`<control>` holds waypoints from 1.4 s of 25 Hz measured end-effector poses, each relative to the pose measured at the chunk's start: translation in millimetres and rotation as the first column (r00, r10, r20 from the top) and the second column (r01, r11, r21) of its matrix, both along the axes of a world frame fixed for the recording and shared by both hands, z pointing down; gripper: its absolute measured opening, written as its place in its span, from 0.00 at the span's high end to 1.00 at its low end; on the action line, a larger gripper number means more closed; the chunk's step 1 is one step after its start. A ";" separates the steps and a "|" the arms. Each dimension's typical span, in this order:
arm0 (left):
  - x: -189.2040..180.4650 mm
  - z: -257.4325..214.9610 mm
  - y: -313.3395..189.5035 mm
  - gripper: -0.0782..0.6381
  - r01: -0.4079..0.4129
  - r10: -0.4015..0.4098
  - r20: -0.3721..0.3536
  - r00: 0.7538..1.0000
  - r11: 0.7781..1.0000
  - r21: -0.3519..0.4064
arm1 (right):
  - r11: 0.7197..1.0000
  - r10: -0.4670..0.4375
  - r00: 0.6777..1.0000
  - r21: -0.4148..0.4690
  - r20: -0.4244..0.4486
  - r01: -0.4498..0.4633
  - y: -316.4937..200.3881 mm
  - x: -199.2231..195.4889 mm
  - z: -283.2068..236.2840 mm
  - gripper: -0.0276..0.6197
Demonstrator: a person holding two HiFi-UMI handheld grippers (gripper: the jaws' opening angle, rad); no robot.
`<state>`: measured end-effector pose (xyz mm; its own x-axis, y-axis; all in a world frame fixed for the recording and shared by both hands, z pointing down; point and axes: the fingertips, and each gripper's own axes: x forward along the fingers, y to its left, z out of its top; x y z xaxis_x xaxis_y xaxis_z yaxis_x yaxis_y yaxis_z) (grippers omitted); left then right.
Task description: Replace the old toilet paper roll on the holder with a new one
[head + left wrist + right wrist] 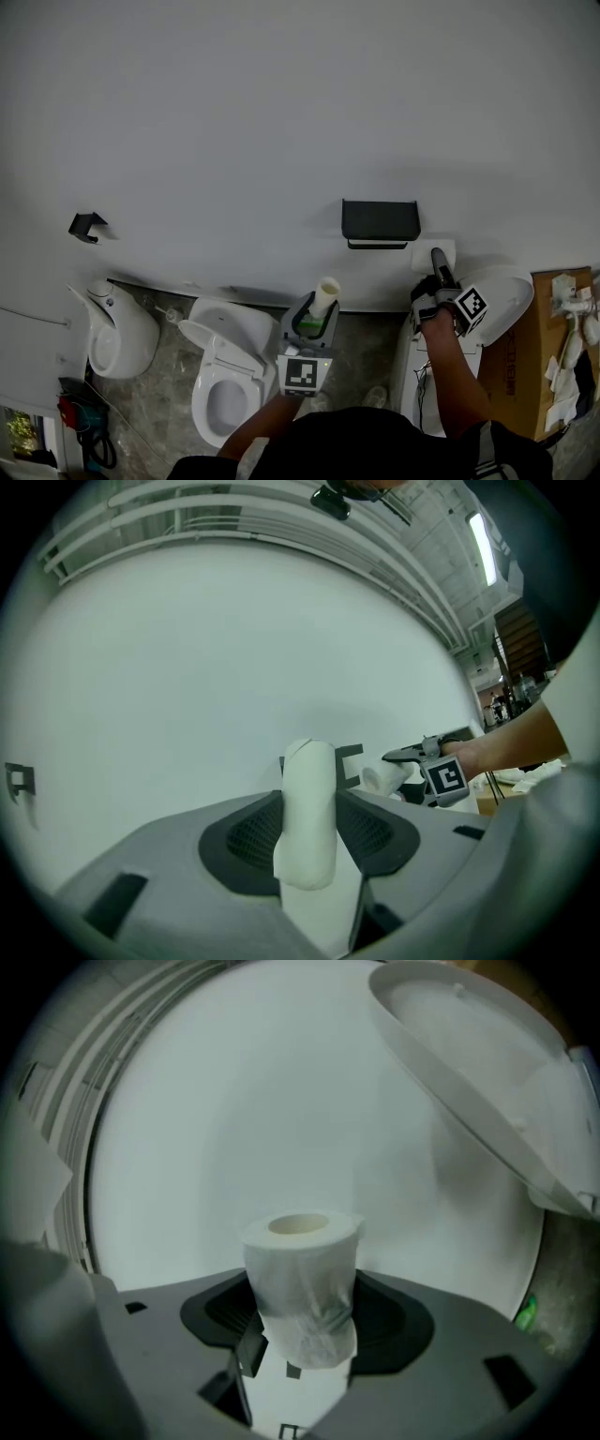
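The black paper holder hangs on the white wall with no roll on it. My left gripper is below and to its left, shut on a thin, nearly used-up old roll that stands upright between the jaws. My right gripper is just below the holder's right end. It is shut on a full white new roll, held with its cardboard core end upward. In the left gripper view the holder shows behind the old roll, and the right gripper with the new roll is to its right.
A white toilet with its seat open stands below left, and a white floor fixture is further left. A small black hook is on the wall. A raised white lid and a cardboard box are at the right.
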<state>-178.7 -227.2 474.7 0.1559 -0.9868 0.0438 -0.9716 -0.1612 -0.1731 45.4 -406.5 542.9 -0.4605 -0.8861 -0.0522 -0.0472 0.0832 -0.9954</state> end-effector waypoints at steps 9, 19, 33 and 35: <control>-6.1 5.1 4.0 0.65 0.007 -0.008 -0.018 1.000 1.000 -0.024 | 0.999 0.000 0.990 -0.034 0.143 0.005 -17.2 -14.8 6.7 0.51; -12.7 6.0 8.5 0.65 0.022 -0.023 -0.036 0.999 1.000 -0.022 | 0.996 -0.078 0.990 -0.030 0.117 0.082 -7.7 -57.5 5.5 0.51; -37.5 15.0 22.1 0.65 0.070 -0.070 -0.018 0.997 0.996 -0.049 | 0.989 -0.143 0.980 -0.006 0.138 0.146 4.2 -130.2 4.0 0.51; -40.8 14.1 24.6 0.65 0.078 -0.079 -0.024 0.997 0.996 -0.050 | 0.990 -0.142 0.981 0.004 0.133 0.143 5.7 -134.9 0.7 0.51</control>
<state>-219.4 -202.6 488.9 0.0800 -0.9928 0.0889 -0.9856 -0.0922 -0.1420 -89.5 -400.8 543.6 -0.5715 -0.8122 -0.1169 0.0974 0.0744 -0.9925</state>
